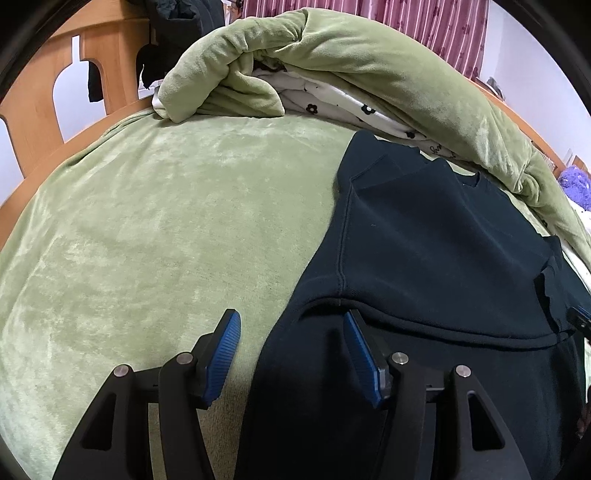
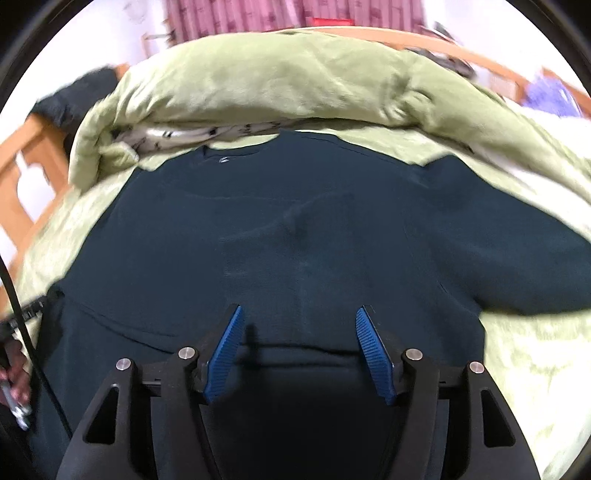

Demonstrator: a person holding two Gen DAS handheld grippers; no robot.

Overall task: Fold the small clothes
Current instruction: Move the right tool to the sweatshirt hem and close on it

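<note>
A dark navy sweatshirt point(image 1: 424, 258) lies on a green plush bedcover point(image 1: 166, 221), its collar toward the rolled quilt. My left gripper point(image 1: 291, 325) is open and empty, hovering at the sweatshirt's left hem edge, with one blue pad over the bedcover and the other over the cloth. In the right wrist view the sweatshirt point(image 2: 295, 229) fills the middle. My right gripper point(image 2: 299, 321) is open and empty above the lower body of the garment, near the hem band. That view is motion-blurred.
A rolled green quilt point(image 1: 369, 62) with a white flower-print lining point(image 1: 332, 99) lies along the far side. A wooden bed frame point(image 1: 40, 122) stands at the left. Pink striped curtains point(image 1: 417, 22) hang behind. A purple item point(image 1: 574, 184) sits far right.
</note>
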